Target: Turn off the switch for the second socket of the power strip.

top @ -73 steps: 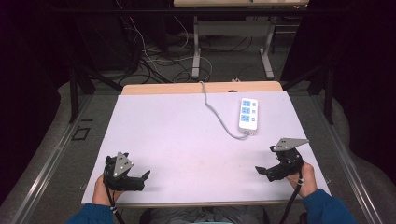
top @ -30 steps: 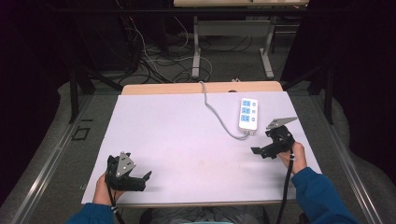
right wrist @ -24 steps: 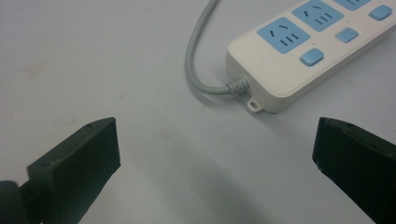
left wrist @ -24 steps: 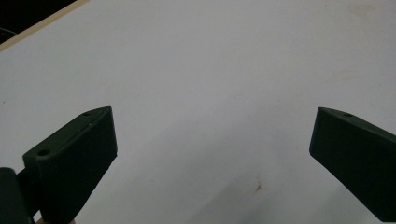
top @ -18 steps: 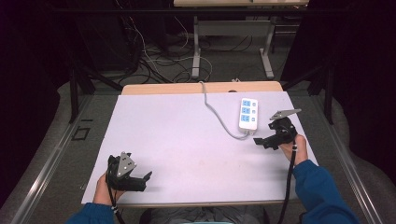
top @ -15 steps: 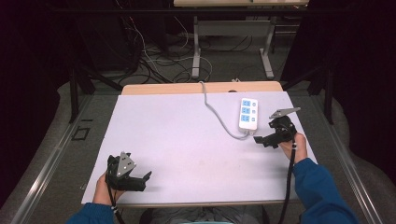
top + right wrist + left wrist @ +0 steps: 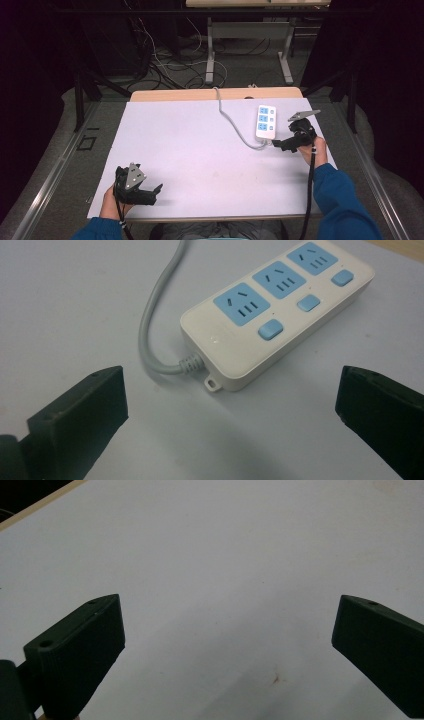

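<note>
Seen from the high view, the power strip (image 7: 266, 121) lies on the far right part of the white table (image 7: 200, 150), its grey cord (image 7: 231, 122) trailing left and then away toward the far edge, and the right gripper (image 7: 280, 146) sits just beside the strip's near end; the left gripper (image 7: 152, 194) rests well apart at the near left corner. Along the left gripper view the jaws stand wide apart over bare table with nothing between them, so that hand is released and idle. Along the right gripper view the jaws are likewise spread and empty, with the strip's cord end (image 7: 192, 364) straight ahead between them. The likely trouble is a closing on the rounded corner or the cord instead of the body: the smooth casing could squirt out sideways, or a tug on the cord could swing the strip round. One of the blue switches (image 7: 270, 329) might also get pressed by mistake.
</note>
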Motion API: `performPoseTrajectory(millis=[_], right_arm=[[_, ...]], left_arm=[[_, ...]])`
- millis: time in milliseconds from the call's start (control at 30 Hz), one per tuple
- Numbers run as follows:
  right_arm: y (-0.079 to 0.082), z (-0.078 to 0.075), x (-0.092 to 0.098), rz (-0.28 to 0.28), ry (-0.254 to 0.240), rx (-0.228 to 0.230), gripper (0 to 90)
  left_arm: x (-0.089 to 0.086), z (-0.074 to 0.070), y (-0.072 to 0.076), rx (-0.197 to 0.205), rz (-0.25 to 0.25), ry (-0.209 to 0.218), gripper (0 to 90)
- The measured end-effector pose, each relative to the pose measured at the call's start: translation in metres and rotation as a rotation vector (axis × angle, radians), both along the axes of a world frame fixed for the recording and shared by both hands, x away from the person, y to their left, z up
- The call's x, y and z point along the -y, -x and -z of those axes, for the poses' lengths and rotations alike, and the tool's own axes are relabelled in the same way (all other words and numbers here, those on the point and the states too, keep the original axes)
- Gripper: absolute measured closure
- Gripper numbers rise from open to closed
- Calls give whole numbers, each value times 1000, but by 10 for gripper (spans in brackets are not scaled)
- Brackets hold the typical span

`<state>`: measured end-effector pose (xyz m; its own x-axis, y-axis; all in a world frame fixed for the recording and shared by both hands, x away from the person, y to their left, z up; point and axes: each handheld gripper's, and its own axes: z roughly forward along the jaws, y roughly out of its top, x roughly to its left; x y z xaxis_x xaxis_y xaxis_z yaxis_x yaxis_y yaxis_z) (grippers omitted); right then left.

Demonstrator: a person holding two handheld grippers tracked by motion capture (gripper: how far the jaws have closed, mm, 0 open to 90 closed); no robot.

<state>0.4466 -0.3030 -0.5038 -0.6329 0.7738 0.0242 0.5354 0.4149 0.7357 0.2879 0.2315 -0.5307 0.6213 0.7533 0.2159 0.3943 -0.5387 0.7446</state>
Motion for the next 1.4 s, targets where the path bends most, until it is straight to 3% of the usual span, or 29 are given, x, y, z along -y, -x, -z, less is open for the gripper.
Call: performPoseTrajectory(millis=[167,300,367,400,867,1200,1300,1400], right_arm=[[-9,0,2,9,-6,18,0],[-15,4,1,17,-18,-4,0],[-18,4,0,21,-13,-7,0],[-19,4,-1,25,-16,-11,0],[-33,8,-7,32,-16,29,2],[-43,15,-9,62,-25,43,101],[-46,12,-6,92,-77,29,171],[-49,12,-6,103,-91,47,281]], left_arm=[[0,0,-1,4,3,-3,5],[1,1,-1,3,4,3,5],[0,0,-1,8,11,-15,4],[1,0,-1,-3,6,1,5],[3,1,-2,1,18,-4,4],[3,1,-3,-7,22,-8,5],[3,1,-3,-6,23,-10,5],[3,1,-3,-6,19,-5,5]])
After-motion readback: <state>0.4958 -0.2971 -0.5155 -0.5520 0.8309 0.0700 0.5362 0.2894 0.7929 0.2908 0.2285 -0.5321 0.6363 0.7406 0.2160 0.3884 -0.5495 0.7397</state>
